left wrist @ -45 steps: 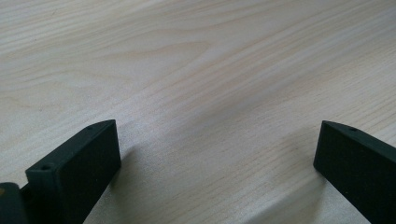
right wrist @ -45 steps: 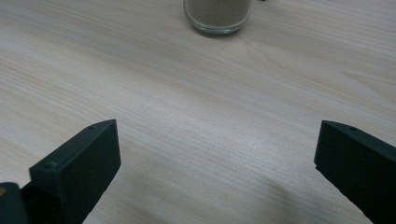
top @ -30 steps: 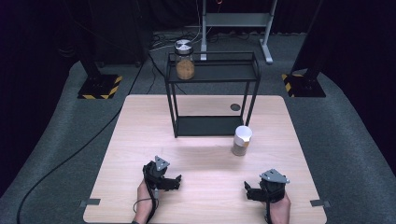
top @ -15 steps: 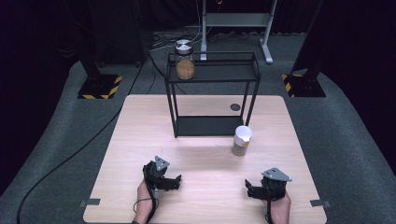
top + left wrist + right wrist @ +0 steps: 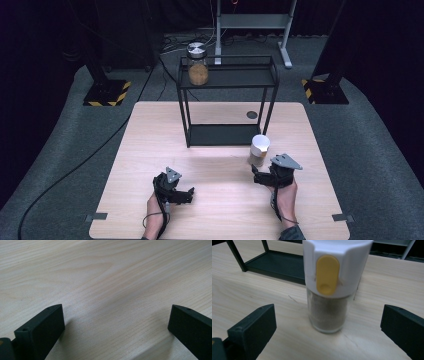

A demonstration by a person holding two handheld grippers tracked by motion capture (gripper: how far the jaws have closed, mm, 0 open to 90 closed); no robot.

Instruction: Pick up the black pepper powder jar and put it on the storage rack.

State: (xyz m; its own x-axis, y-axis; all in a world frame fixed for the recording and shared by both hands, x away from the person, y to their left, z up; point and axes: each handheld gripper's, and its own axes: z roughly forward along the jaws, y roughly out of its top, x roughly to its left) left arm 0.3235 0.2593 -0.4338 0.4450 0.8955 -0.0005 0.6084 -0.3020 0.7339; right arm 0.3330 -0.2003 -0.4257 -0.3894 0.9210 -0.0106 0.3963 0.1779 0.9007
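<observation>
Pale wood-grain table [image 5: 220, 200]; round glass spice jar [image 5: 329, 290], white cap.

White-capped shaker [image 5: 329, 290] with yellow tab [image 5: 327, 275], black rack [image 5: 227, 95], pale wood-grain table [image 5: 150, 145]
</observation>
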